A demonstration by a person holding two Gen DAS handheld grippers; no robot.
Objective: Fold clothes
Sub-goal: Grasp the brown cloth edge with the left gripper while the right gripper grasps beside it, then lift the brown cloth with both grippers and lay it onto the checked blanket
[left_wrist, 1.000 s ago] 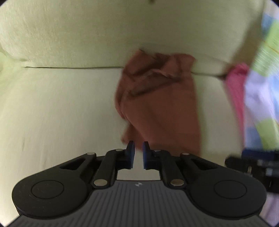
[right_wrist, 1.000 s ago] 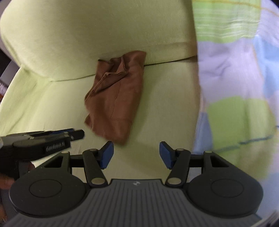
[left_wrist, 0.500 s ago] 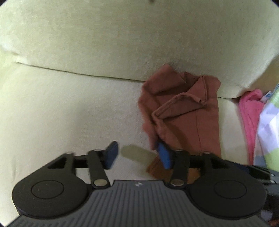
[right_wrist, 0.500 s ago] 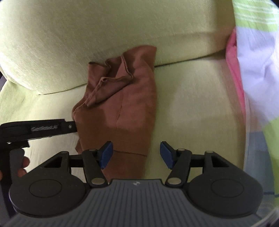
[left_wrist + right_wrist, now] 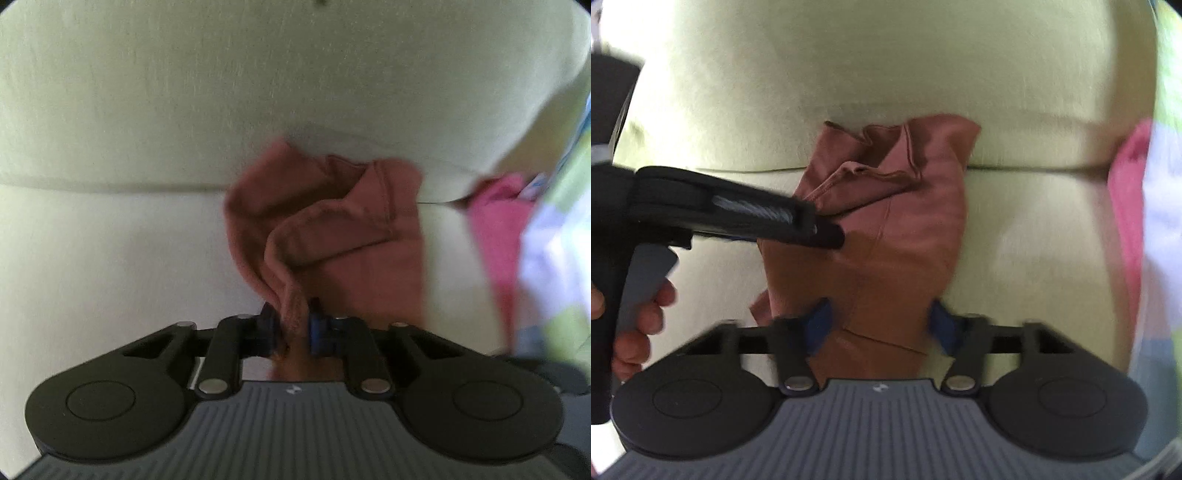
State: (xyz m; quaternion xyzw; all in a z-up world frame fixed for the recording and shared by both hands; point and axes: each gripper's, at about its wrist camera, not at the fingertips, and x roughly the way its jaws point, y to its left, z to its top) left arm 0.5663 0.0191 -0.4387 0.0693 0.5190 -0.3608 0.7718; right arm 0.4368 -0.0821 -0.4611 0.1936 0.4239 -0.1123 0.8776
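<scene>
A pale yellow-green sofa [image 5: 110, 258] fills both views, its seat cushion [image 5: 1034, 258] meeting the plump back cushion [image 5: 886, 74] along a dark seam, while at the right edge a patchwork cover [image 5: 554, 240] in white, green and blue lies over it in soft, even light.

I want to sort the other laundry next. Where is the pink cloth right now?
The pink cloth lies at the right of both wrist views, on the green sofa seat, between the brown garment and the pastel checked fabric.
</scene>
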